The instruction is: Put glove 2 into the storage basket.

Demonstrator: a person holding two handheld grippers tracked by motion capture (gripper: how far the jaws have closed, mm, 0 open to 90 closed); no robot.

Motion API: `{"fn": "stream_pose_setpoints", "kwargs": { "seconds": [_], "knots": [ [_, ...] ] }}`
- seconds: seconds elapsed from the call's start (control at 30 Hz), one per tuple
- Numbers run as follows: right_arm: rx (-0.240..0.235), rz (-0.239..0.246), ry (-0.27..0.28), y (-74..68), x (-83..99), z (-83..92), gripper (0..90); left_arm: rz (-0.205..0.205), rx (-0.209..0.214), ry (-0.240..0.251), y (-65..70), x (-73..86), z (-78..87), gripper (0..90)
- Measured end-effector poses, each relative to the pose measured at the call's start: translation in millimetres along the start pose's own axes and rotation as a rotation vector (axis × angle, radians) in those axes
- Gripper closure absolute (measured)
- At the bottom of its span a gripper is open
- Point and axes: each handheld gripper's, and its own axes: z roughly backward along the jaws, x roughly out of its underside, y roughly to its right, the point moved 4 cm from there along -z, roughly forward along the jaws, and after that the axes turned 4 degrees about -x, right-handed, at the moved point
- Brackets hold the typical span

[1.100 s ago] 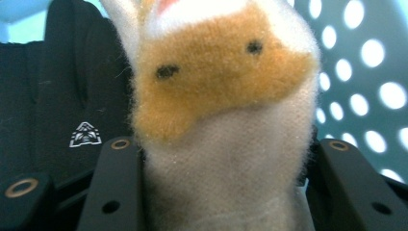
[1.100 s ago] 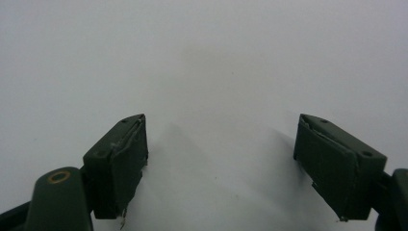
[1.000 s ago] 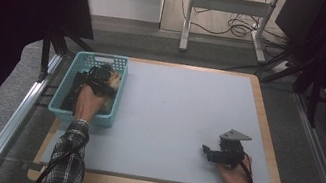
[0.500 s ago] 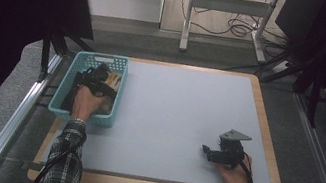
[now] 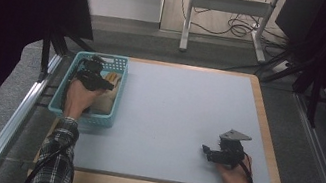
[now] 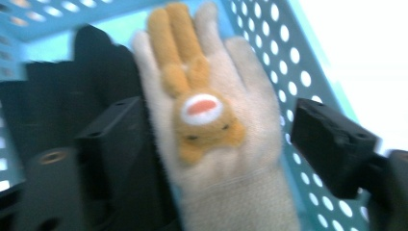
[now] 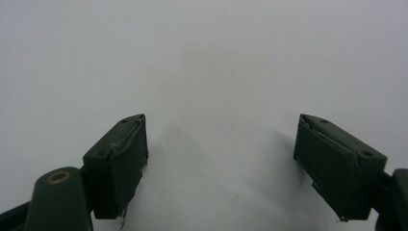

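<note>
Left gripper view: glove (image 6: pixel 216 130) between, seemingly untouched by, left tool (image 6: pixel 219 159) pads

A: How is the light in the high view?
B: Dim. The desk (image 5: pixel 186 121) is evenly lit and matte, while black falls off from 9 to 11 o'clock and at 2 o'clock.
A: And the gripper views?
B: The left one is motion-blurred, the glove (image 6: pixel 216 120) soft, with glare blown white at 2 o'clock. The right one is sharp, soft shadows beneath each jaw.
</note>
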Motion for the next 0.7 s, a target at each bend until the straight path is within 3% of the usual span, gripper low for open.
{"fn": "stream_pose_setpoints", "kwargs": {
  "seconds": [0.07, 0.17, 0.3, 0.5, 0.7],
  "knots": [
    [0.0, 0.001, 0.0, 0.0, 0.0, 0.0, 19.2, 0.011, -0.027, 0.009, -4.5, 0.9, 4.1, 34.5],
    [0.0, 0.0, 0.0, 0.0, 0.0, 0.0, 19.2, 0.025, -0.076, 0.013, -13.2, 4.5, 6.2, 56.8],
    [0.0, 0.0, 0.0, 0.0, 0.0, 0.0, 19.2, 0.026, -0.098, -0.025, -20.0, 11.9, -1.5, 78.1],
    [0.0, 0.0, 0.0, 0.0, 0.0, 0.0, 19.2, 0.011, -0.094, -0.11, -17.2, 21.8, -26.0, 87.2],
    [0.001, 0.0, 0.0, 0.1, 0.0, 0.0, 19.2, -0.005, -0.057, -0.117, -5.4, 18.1, -35.3, 88.7]
  ]
}}
